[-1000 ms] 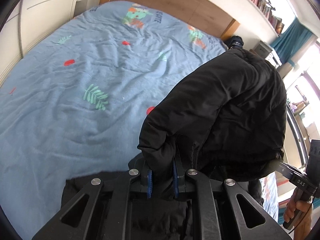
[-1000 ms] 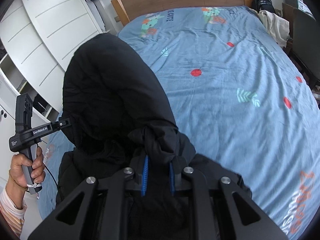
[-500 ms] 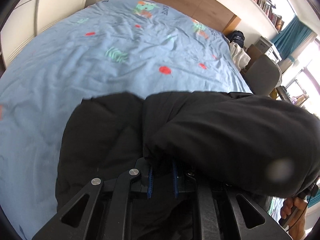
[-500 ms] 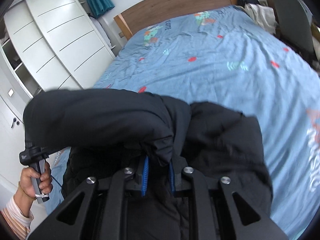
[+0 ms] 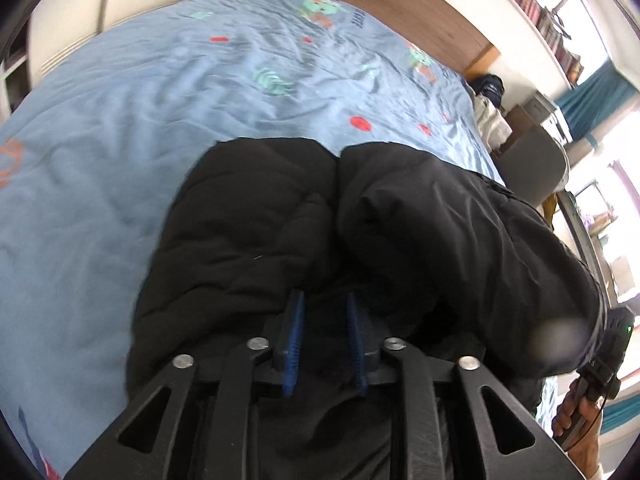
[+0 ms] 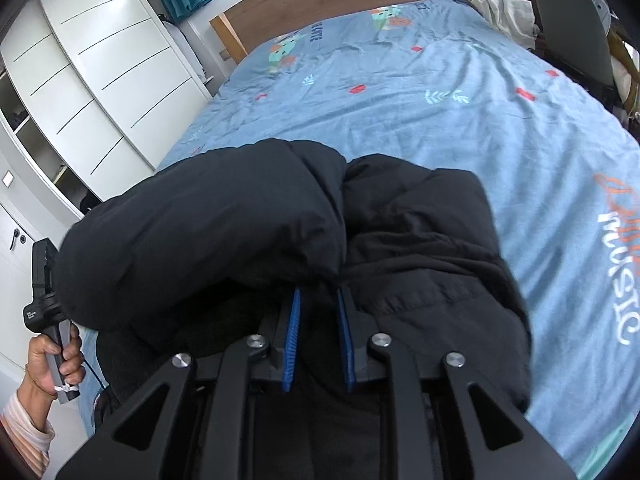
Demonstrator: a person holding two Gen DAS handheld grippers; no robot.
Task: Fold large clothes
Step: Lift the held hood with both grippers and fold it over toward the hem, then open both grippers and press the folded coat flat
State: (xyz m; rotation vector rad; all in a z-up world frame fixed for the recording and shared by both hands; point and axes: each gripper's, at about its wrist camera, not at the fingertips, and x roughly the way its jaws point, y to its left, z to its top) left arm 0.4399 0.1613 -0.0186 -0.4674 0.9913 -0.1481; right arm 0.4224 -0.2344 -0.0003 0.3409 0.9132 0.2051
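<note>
A big black padded jacket (image 5: pixel 248 220) lies on the near end of the blue bedspread (image 5: pixel 120 120), with one black part folded over on top (image 5: pixel 460 240). My left gripper (image 5: pixel 324 300) sits low against the jacket, its blue pads a little apart with black fabric around them. In the right wrist view the jacket (image 6: pixel 420 248) lies the same way, its folded part (image 6: pixel 220 224) to the left. My right gripper (image 6: pixel 318 294) has its pads slightly apart at the fold's edge. The black cloth hides whether either gripper holds fabric.
The blue bedspread (image 6: pixel 440 92) stretches away to a wooden headboard (image 6: pixel 332 4). White wardrobes (image 6: pixel 92 80) stand at the left. A grey chair (image 6: pixel 572 28) and a pile of clothes (image 6: pixel 504 12) stand by the bed's right side.
Both grippers have come down and forward from a raised hold, laying the lifted black part of the jacket over the rest on the bed. The pads now stand slightly wider apart.
</note>
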